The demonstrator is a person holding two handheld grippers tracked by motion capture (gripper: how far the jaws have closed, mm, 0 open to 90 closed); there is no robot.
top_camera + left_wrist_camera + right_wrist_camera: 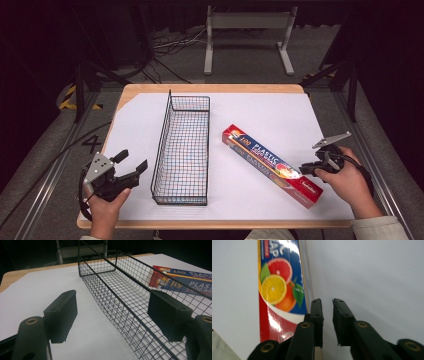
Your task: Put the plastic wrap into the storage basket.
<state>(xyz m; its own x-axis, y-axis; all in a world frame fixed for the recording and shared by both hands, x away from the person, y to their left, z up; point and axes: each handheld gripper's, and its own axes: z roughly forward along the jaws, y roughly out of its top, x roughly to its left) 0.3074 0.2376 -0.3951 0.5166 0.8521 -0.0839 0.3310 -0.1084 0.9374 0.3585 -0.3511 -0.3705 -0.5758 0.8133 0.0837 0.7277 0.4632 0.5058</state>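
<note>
Plastic wrap box [272,163] lies diagonally on the counter [280,112], near end just beside the right gripper [306,169] — jaws slightly parted, nothing between. Left gripper [131,165] spread wide, empty — beyond the wire basket [183,145], well apart.

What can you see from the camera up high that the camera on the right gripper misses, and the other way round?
High view alone: the wire basket, the left gripper with open jaws, both hands, the table's wooden edge and the floor beyond.

Right gripper view alone: a close look at the citrus picture on the box's end, and the narrow gap between the right gripper's jaws, with nothing in it.

Both: the plastic wrap box on the white sheet, beside the right gripper.
</note>
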